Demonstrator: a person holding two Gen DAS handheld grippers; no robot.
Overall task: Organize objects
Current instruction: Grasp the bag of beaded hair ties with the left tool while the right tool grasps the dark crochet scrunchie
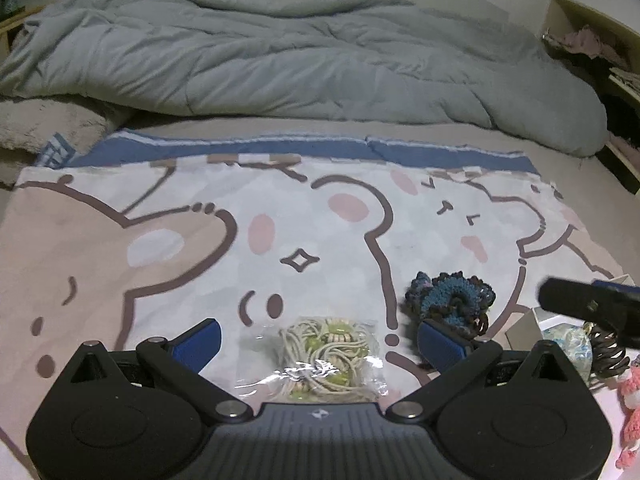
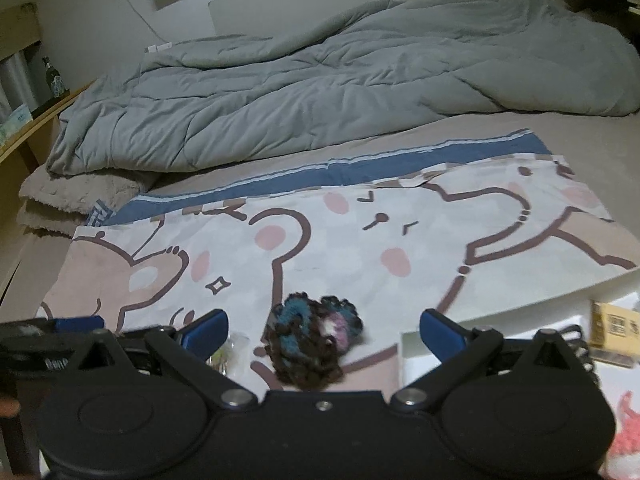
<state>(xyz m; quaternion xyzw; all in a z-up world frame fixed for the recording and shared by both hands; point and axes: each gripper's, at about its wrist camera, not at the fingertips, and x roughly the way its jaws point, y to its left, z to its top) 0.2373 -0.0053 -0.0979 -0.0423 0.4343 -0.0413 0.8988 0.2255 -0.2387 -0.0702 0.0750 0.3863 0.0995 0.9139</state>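
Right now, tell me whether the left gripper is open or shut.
Open. The left gripper has its blue fingers spread wide on either side of the bagged cord, gripping nothing.
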